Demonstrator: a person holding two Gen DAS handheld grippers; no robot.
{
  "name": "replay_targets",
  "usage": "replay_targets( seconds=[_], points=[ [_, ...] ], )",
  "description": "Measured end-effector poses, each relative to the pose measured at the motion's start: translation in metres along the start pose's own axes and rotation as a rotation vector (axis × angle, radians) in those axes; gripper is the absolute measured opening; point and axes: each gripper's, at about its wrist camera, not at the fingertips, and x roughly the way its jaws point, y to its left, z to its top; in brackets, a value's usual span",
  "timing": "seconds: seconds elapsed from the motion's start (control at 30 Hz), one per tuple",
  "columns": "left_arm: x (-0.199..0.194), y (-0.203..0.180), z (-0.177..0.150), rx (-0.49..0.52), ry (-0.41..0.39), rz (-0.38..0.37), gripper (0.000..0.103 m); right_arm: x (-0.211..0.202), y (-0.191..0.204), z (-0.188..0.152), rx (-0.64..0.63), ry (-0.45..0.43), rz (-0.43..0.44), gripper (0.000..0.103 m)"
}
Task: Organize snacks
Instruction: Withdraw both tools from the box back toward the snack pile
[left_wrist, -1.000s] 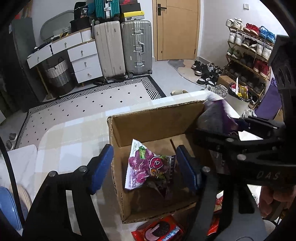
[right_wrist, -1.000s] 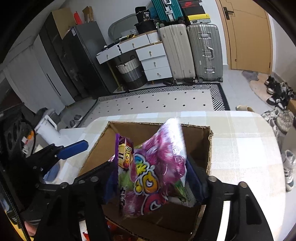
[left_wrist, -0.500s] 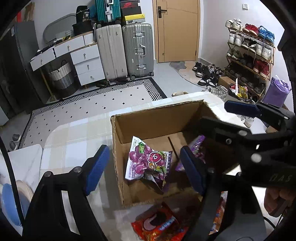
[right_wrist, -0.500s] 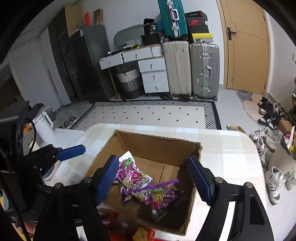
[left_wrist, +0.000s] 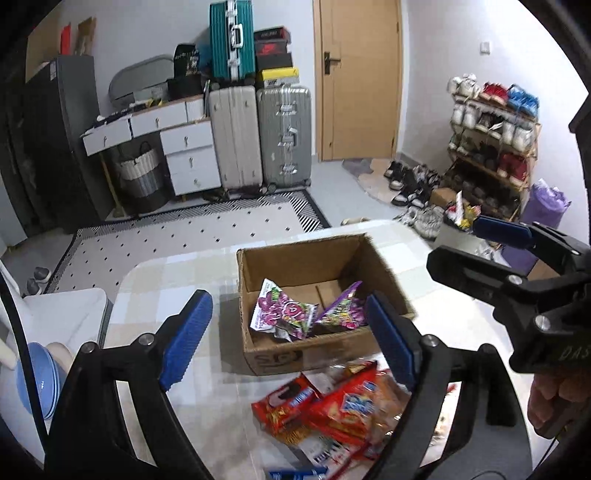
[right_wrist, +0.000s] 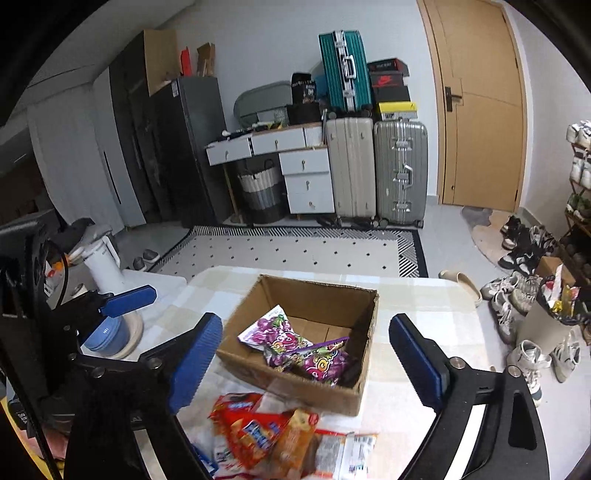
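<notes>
An open cardboard box (left_wrist: 273, 354) (right_wrist: 314, 391) stands on the checked table. Two purple candy bags (left_wrist: 282, 314) (right_wrist: 317, 362) lie inside it. A pile of red and orange snack packs (left_wrist: 332, 406) (right_wrist: 266, 435) lies on the table in front of the box. My left gripper (left_wrist: 290, 336) is open and empty, held above the near side of the box. My right gripper (right_wrist: 306, 354) is open and empty, raised above the box; it also shows at the right of the left wrist view (left_wrist: 498, 258).
Blue bowls (left_wrist: 37, 384) (right_wrist: 105, 336) sit on a white stool left of the table. A white kettle (right_wrist: 103, 262) stands behind them. Suitcases (left_wrist: 258, 136), drawers and a shoe rack (left_wrist: 491, 147) line the room beyond the table edge.
My right gripper opened and dropped the purple candy bag into the box, then drew back and up. My left gripper also pulled back, bringing the snack pile into view.
</notes>
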Motion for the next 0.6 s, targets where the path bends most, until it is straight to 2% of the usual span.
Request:
replay_targets(
  seconds=[0.1,0.17,0.2,0.37,0.5,0.6],
  points=[
    [-0.042,-0.006,-0.001,0.011,-0.052,0.007,0.086,-0.033,0.006,-0.002,0.004,-0.033,0.007,0.096],
    [-0.072,-0.009,-0.002,0.006,-0.087,0.005,0.093,-0.055,0.011,-0.004,0.001,-0.052,0.007,0.096],
    [-0.083,-0.011,-0.002,0.004,-0.100,0.003,0.102,-0.067,0.015,-0.005,-0.003,-0.061,0.012,0.096],
    [-0.162,-0.024,-0.009,0.041,-0.226,0.025,0.103,-0.127,0.028,-0.017,0.016,-0.125,0.015,0.101],
    [-0.215,-0.035,-0.026,0.055,-0.278,0.031,0.103,-0.173,0.038,-0.039,0.026,-0.199,0.033,0.102],
    [-0.243,-0.040,-0.040,0.035,-0.280,0.040,0.103,-0.205,0.048,-0.059,0.028,-0.239,0.028,0.102]
  ],
)
